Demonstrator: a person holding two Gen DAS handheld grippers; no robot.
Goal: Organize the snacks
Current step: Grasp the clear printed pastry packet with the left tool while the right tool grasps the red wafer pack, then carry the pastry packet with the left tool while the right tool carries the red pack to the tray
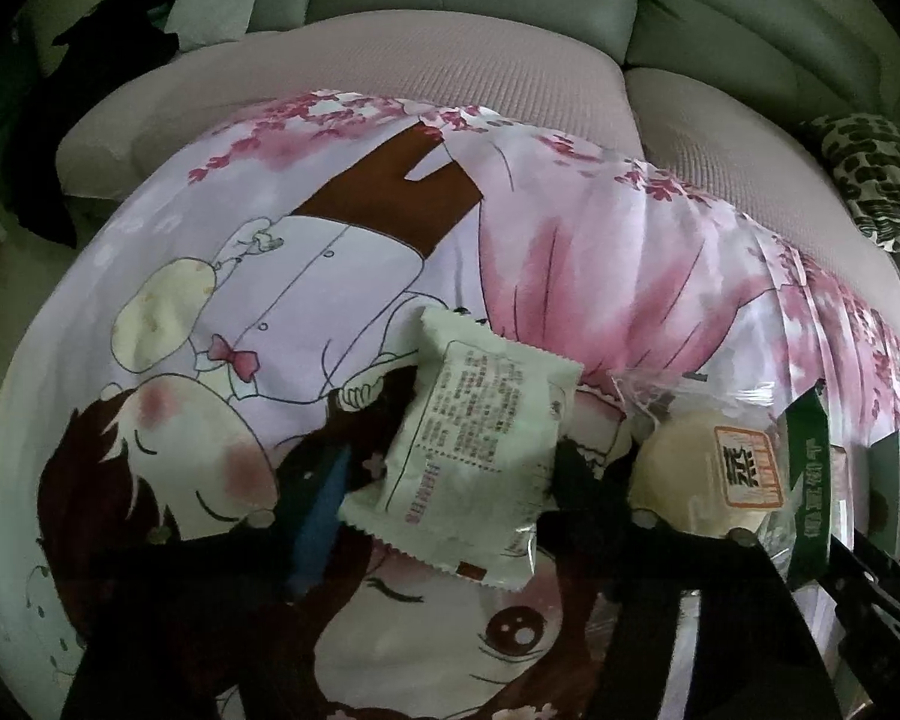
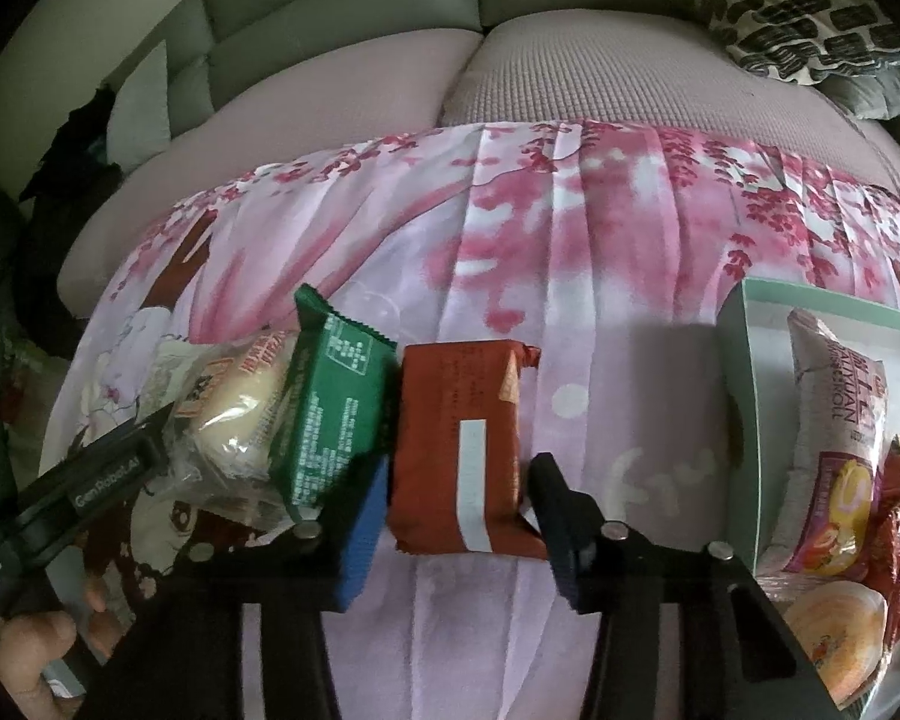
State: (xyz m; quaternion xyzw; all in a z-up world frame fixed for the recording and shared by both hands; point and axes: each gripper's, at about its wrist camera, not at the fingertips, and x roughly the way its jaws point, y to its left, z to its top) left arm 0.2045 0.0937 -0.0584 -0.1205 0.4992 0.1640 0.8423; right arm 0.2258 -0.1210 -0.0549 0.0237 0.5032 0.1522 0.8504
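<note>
Both grippers work over a printed pink cloth (image 2: 570, 276) spread on the sofa (image 2: 342, 90), likely to keep the snacks together.

Left gripper (image 1: 444, 468): fingers narrowed onto a cream packet (image 1: 462, 456), which sits between them, crinkly foil with serrated ends; pads look in contact.

Right gripper (image 2: 459, 480): fingers pressed on both sides of an orange packet (image 2: 459, 450), flat, pillow-shaped, glossy.

Just beside it a green packet (image 2: 330, 408) leans on a clear-wrapped round bun (image 2: 240, 414).

Pale green box (image 2: 744, 420) to the right already holds several packets, probably the destination.
</note>
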